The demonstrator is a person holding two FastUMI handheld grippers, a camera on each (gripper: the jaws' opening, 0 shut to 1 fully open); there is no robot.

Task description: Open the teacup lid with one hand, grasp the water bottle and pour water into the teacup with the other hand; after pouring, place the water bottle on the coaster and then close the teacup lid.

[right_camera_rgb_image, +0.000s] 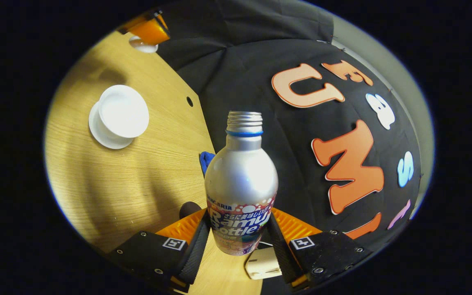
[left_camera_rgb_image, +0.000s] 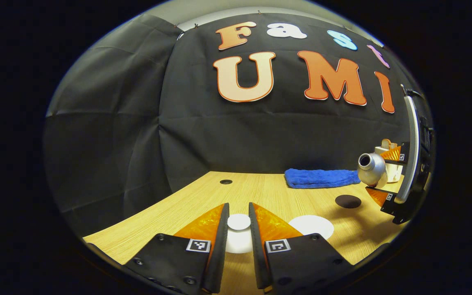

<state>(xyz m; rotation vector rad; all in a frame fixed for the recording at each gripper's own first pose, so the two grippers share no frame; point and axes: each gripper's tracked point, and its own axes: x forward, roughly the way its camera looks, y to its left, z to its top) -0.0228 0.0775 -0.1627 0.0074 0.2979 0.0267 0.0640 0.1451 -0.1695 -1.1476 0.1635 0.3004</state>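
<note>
Between left gripper (left_camera_rgb_image: pixel 239 223) jaws, clamped teacup lid (left_camera_rgb_image: pixel 239 221); right gripper (right_camera_rgb_image: pixel 239 237) jaws clenching tilted water bottle (right_camera_rgb_image: pixel 241 180), base hidden.

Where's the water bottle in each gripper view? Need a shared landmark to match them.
Left gripper view: water bottle at far right, tipped with its open mouth toward the camera, held in the right gripper.
Right gripper view: centre, neck pointing up in the picture, clamped between that gripper's own fingers.
Shared landmark: the blue towel, just left of the bottle in both views.
</note>
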